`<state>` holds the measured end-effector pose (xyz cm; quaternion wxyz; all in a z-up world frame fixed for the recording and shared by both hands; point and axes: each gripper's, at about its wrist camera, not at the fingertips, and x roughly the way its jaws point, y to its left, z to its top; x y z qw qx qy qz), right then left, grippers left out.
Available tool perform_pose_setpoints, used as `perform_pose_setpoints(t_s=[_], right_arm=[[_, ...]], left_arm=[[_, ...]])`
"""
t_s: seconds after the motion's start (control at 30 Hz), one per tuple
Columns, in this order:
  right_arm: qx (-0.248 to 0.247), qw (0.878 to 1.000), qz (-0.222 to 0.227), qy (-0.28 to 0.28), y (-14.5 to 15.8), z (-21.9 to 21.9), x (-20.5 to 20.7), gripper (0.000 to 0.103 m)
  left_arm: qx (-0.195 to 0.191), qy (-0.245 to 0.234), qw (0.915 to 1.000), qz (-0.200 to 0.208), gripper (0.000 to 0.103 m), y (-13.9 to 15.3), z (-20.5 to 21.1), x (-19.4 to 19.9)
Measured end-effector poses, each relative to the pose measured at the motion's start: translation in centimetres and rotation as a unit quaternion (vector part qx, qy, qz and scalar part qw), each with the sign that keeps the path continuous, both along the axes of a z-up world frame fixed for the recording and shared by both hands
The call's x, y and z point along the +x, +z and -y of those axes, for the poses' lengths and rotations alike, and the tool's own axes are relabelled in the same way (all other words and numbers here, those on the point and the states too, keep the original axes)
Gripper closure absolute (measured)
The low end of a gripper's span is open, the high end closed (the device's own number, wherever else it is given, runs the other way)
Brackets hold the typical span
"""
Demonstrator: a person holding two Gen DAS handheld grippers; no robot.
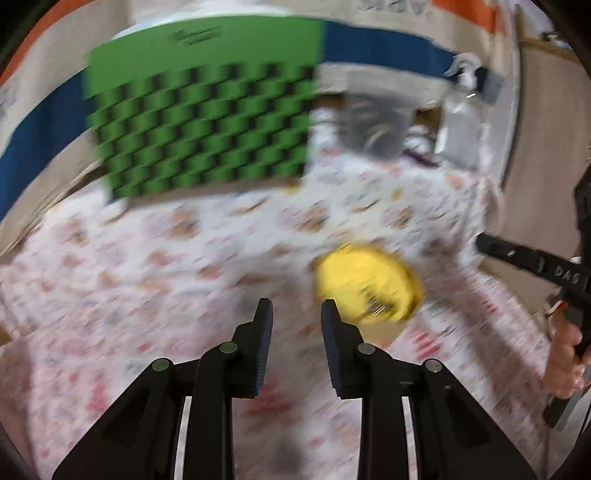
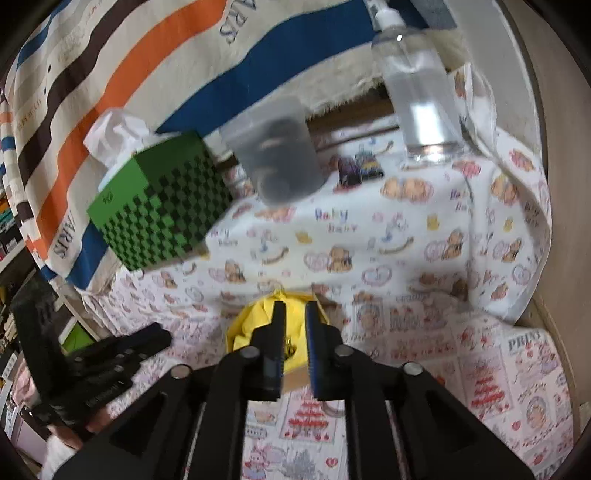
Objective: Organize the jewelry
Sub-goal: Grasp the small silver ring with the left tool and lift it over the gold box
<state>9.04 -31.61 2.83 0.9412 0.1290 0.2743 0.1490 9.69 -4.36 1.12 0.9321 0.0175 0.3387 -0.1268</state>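
"Baby" is printed on the bear-print cloth [image 2: 334, 218] ahead of the right gripper; "ARIS" marks the striped fabric [image 2: 228, 23] beyond; "DAS" marks the right gripper [image 1: 532, 260].

A yellow dish [image 2: 251, 325] sits on a white cloth [image 2: 369, 229] printed with teddy bears and hearts, beside a green-and-black chequered tissue box [image 2: 162, 206], a clear bottle [image 2: 417, 85] and an orange-, blue- and brown-striped fabric [image 2: 110, 74].

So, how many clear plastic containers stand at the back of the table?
2: a clear plastic spray bottle at back right, and a cloudy plastic jar beside the green checkered tissue box. Others may be hidden.
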Motion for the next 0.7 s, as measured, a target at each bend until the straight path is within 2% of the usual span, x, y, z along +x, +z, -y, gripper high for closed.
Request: perform_pose_setpoints(t_s=[0.1, 0.17, 0.27, 0.33, 0.47, 0.6, 0.7], right_arm=[[-0.002, 1.0, -0.01, 0.006, -0.5, -0.7, 0.2, 0.084], [-0.004, 1.0, -0.016, 0.011, -0.9, -0.9, 0.3, 0.084], [-0.016, 1.0, -0.018, 0.011, -1.3, -1.1, 0.3, 0.08], [-0.018, 1.0, -0.023, 0.01, -1.5, -1.1, 0.4, 0.079], [-0.024, 0.999, -0.032, 0.008, -2.0, -1.1, 0.6, 0.077], [-0.033, 0.999, -0.037, 0.007, -2.4, -1.3, 0.6, 0.075], [-0.035, 0.999, -0.04, 0.005, -2.6, -1.2, 0.8, 0.074]], left_arm=[[0.003, 0.026, 0.9974, -0.067, 0.077, -1.0, -2.7, -0.4], [0.006, 0.04, 0.9932, -0.109, 0.077, -2.1, -4.2, -0.7], [0.046, 0.056, 0.9814, -0.177, 0.08, -3.9, -5.0, -1.6], [0.024, 0.032, 0.9812, -0.189, 0.08, -4.2, -4.8, -2.8], [0.045, 0.04, 0.9789, -0.195, 0.08, -4.8, -3.6, -3.6], [0.051, 0.054, 0.9708, -0.228, 0.08, -6.0, -3.5, -3.1], [0.056, 0.052, 0.9712, -0.226, 0.08, -6.5, -3.1, -3.0]])
